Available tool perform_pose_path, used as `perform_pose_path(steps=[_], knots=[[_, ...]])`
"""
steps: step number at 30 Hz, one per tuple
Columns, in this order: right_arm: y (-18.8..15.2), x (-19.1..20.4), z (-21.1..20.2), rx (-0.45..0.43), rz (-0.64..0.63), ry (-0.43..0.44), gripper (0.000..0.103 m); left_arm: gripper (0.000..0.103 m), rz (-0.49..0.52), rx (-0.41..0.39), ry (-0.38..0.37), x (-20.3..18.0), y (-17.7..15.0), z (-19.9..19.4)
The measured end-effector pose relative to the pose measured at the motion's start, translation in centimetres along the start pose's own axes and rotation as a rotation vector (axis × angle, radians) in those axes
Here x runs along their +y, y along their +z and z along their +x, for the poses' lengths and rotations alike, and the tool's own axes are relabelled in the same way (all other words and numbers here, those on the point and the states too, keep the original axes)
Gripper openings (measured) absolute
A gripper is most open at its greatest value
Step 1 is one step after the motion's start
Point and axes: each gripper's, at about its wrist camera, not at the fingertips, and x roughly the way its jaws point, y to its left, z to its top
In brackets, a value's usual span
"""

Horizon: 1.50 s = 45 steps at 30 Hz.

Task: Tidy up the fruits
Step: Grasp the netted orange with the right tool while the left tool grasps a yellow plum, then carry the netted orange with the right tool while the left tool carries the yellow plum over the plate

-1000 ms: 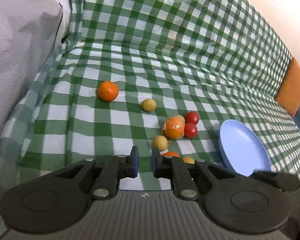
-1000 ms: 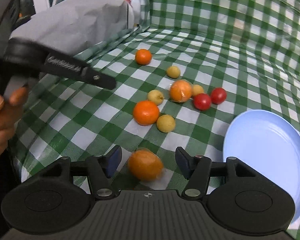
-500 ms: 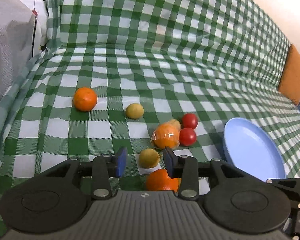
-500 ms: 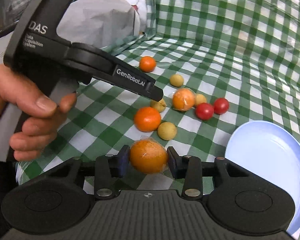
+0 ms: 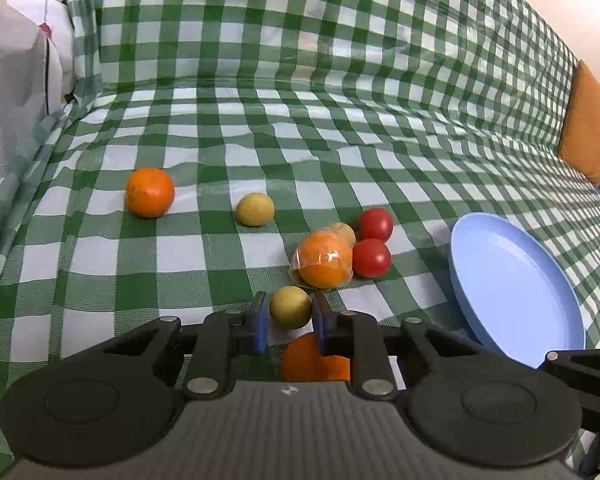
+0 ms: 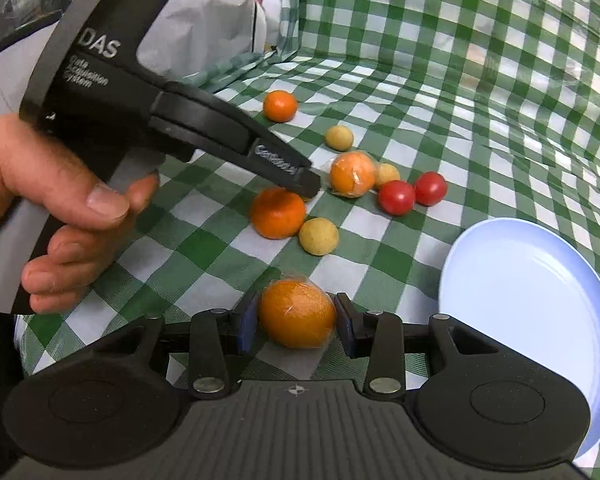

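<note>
Fruits lie on a green checked cloth. My left gripper (image 5: 287,318) has its jaws around a small yellow fruit (image 5: 290,306), close on both sides; an orange (image 5: 314,358) lies under its fingers. My right gripper (image 6: 296,326) is shut on a plastic-wrapped orange (image 6: 297,313). Another wrapped orange (image 5: 324,258), two red tomatoes (image 5: 372,258), a far orange (image 5: 150,192) and a yellow fruit (image 5: 255,209) lie ahead. A light blue plate (image 5: 516,284) sits empty at the right, also in the right wrist view (image 6: 540,304).
A grey cushion (image 5: 8,108) stands at the left and an orange cushion (image 5: 588,124) at the far right. The cloth rises up a backrest behind the fruit. In the right wrist view the left gripper's body (image 6: 148,92) and the hand (image 6: 52,208) fill the left side.
My left gripper opened, moved forward and now brackets the small yellow fruit. My right gripper closed on the wrapped orange.
</note>
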Motion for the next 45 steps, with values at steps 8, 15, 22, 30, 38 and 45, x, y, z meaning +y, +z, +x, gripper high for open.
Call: perform_pose_path(steps=[8, 15, 22, 30, 38, 45], knots=[[0.9, -0.8, -2.3, -0.078, 0.057, -0.029, 0.042, 0.024, -0.023, -0.043, 0.068, 0.6, 0.2, -2.5], [1.8, -1.9, -4.3, -0.128, 0.085, -0.061, 0.042, 0.025, -0.036, -0.061, 0.122, -0.1, 1.5, -5.3], [2.4, -5.9, -6.9, -0.178, 0.212, -0.125, 0.042, 0.025, -0.019, -0.071, 0.127, -2.8, 3.0, -6.6], [3.7, -12.6, -9.6, -0.225, 0.255, -0.253, 0.042, 0.025, 0.006, -0.078, 0.088, -6.2, 4.3, -6.1], [2.1, -16.1, -9.4, -0.195, 0.401, -0.310, 0.042, 0.025, 0.052, -0.059, 0.015, -10.7, 4.8, -4.3], [1.9, -15.9, -8.7, -0.156, 0.410, -0.335, 0.042, 0.025, 0.091, -0.064, -0.027, -13.2, 4.7, -3.4]])
